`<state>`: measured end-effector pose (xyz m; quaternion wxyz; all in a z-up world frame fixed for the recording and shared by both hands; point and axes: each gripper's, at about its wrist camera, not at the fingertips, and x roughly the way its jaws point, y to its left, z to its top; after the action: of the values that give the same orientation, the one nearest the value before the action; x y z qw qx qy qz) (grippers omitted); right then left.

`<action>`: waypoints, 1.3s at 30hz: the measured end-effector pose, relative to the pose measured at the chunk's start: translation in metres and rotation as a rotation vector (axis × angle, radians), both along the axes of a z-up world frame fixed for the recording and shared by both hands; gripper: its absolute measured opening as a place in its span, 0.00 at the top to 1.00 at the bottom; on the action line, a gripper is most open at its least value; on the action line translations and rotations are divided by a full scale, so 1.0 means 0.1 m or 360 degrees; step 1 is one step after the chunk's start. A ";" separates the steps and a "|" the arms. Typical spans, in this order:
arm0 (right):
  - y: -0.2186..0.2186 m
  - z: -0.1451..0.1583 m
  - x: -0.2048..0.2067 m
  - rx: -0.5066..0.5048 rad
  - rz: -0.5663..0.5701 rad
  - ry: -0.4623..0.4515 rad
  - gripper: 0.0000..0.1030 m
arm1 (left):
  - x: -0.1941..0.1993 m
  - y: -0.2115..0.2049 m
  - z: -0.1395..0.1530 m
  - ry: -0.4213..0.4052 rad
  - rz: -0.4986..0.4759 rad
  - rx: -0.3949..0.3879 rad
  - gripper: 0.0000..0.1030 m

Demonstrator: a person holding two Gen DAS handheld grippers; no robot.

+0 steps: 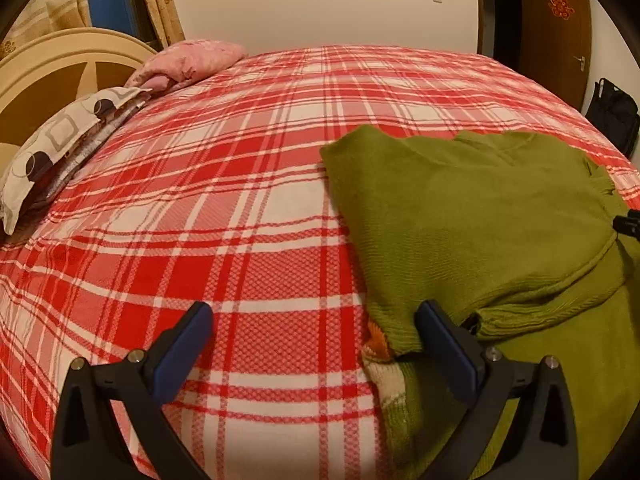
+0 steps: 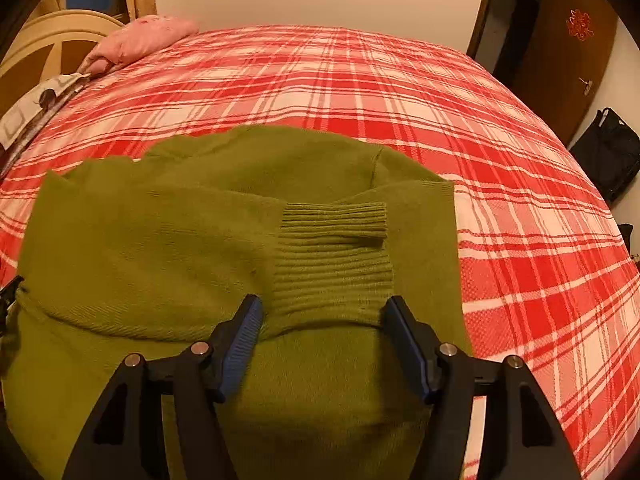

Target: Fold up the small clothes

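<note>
The fingers of the left gripper (image 1: 314,322) stand wide apart with nothing between them but bedspread; its right-hand finger (image 1: 444,334) sits just at the near left corner of the green sweater (image 1: 472,220), and whether the pad actually touches the knit there is hard to say from this angle. The right gripper (image 2: 322,320) is also open, its two blue-padded fingers (image 2: 244,330) straddling a ribbed cuff (image 2: 332,276) without pressing on it; nothing is gripped.

The sweater lies flat on the red and white plaid bedspread (image 1: 224,208), toward the near side of the bed. Both sleeves are folded in across the body, so the two ribbed cuffs lie stacked near the middle, the upper cuff (image 2: 334,222) just beyond the lower one. A patch of orange and cream fabric (image 1: 378,346) peeks out from under the sweater's near left edge.

Far off at the head of the bed lie a pink pillow (image 1: 192,62) and, beside it, a cream pillow with brown circles (image 1: 60,140), both against a curved wooden headboard (image 1: 60,68). A brown door (image 2: 568,60) stands past the far right corner, and a black bag (image 2: 608,152) rests on the floor below it.
</note>
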<state>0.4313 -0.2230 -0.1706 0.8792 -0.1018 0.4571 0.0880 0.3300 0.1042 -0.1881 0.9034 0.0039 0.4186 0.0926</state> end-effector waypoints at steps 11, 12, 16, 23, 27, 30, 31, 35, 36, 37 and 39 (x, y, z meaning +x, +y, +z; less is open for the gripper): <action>0.02 0.09 -0.28 0.0059 0.0093 -0.0069 0.37 | -0.16 -0.04 0.10 -0.0057 0.0002 -0.0015 0.00; -0.02 0.10 -0.22 0.0093 0.0048 -0.0051 0.37 | -0.15 -0.02 0.08 -0.0049 0.0012 -0.0011 0.00; -0.33 0.04 0.08 0.0262 -0.0220 0.0038 0.38 | -0.17 -0.01 0.05 -0.0041 -0.0006 -0.0044 0.00; -0.24 -0.02 0.20 0.0329 -0.0127 0.0053 0.92 | -0.09 -0.12 0.00 0.0007 -0.0059 0.0041 0.00; -0.22 0.05 0.13 0.0284 -0.0104 -0.0048 0.94 | -0.08 0.04 -0.02 0.0020 0.0055 -0.0024 0.00; -0.29 0.11 0.02 0.0282 -0.0135 -0.0112 0.95 | -0.12 0.16 -0.04 0.0026 0.0087 -0.0128 0.00; -0.29 0.08 0.02 0.0256 -0.0132 -0.0090 0.94 | -0.13 0.18 -0.05 0.0029 0.0090 -0.0158 0.00; -0.38 -0.05 0.03 0.0253 -0.0211 -0.0050 0.95 | -0.19 0.14 0.00 0.0000 0.0098 -0.0127 0.00; -0.38 -0.04 0.02 0.0269 -0.0214 -0.0051 0.95 | -0.25 0.11 0.06 -0.0046 0.0107 -0.0094 0.00; -0.38 -0.02 0.00 0.0269 -0.0206 -0.0056 0.95 | -0.30 0.10 0.12 -0.0096 0.0109 -0.0091 0.00; -0.37 0.01 -0.05 0.0239 -0.0219 -0.0073 0.90 | -0.36 0.09 0.26 -0.0189 0.0105 -0.0101 0.00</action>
<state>0.4264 -0.2602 -0.1693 0.8986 -0.0062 0.4348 0.0591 0.2942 0.1127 -0.1620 0.9228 -0.0440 0.3668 0.1091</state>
